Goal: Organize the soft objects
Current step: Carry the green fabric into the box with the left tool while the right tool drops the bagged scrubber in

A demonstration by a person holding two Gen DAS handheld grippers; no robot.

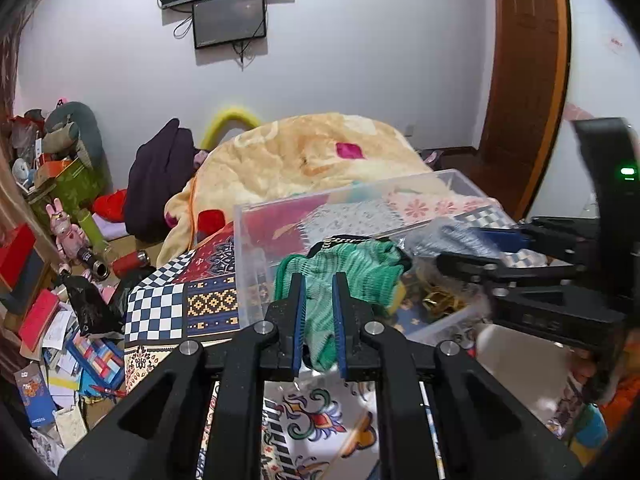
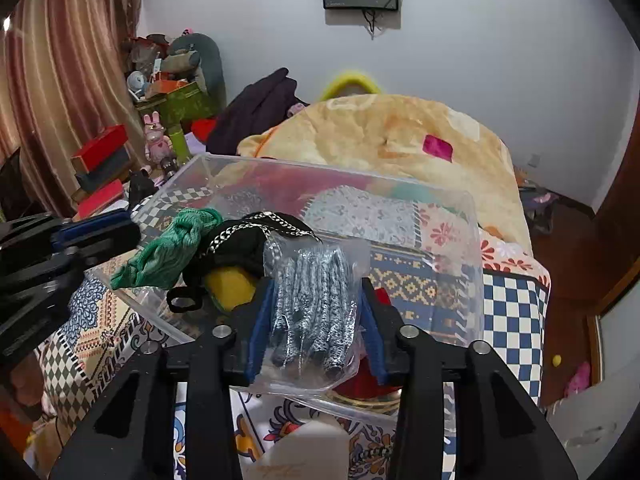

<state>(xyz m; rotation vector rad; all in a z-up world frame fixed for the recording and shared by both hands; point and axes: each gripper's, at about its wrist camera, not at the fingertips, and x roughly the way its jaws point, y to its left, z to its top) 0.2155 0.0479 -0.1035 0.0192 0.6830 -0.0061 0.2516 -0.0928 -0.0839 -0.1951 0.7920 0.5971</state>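
Note:
My left gripper point(image 1: 319, 280) is shut on a green knitted cloth point(image 1: 352, 272) and holds it over the near rim of a clear plastic bin point(image 1: 256, 248). The cloth also shows in the right wrist view point(image 2: 168, 248), beside a black chained item point(image 2: 244, 240) and a yellow soft thing point(image 2: 230, 286) in the bin point(image 2: 460, 264). My right gripper point(image 2: 318, 286) is shut on a clear bag of grey-and-white patterned fabric point(image 2: 316, 304), held over the bin's front. The right gripper also shows in the left wrist view point(image 1: 472, 248).
The bin sits on a patchwork bedspread point(image 1: 168, 312). A yellow blanket heap point(image 1: 304, 152) and dark clothing point(image 1: 160, 176) lie behind it. Clutter, boxes and toys point(image 1: 60, 240) fill the left side. A wooden door point(image 1: 524, 80) stands at right.

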